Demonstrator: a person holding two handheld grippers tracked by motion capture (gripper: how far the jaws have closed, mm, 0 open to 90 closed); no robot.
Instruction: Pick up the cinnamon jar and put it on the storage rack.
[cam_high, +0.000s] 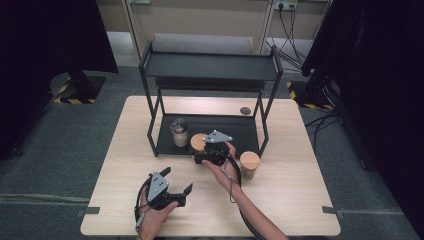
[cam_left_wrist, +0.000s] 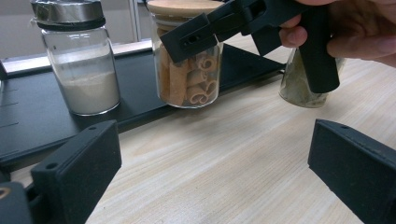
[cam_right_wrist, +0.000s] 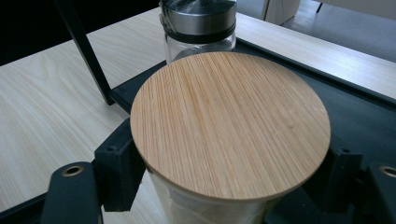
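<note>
A glass jar of cinnamon sticks (cam_left_wrist: 189, 86) with a round wooden lid (cam_right_wrist: 231, 123) stands at the front edge of the rack's black lower tray (cam_high: 240, 127). My right gripper (cam_high: 201, 148) is shut on it, one jaw on each side just under the lid. I cannot tell whether the jar rests on the tray or is slightly lifted. My left gripper (cam_high: 177, 180) is open over the bare table near the front, with nothing between its fingers (cam_left_wrist: 79, 168), and it points toward the jars.
A metal-lidded jar of white powder (cam_high: 178, 132) stands on the tray, just left of the held jar. Another wooden-lidded jar (cam_high: 249, 165), holding green leaves, stands on the table beside the rack's right front leg. The black two-level rack (cam_high: 210, 65) takes up the back of the table.
</note>
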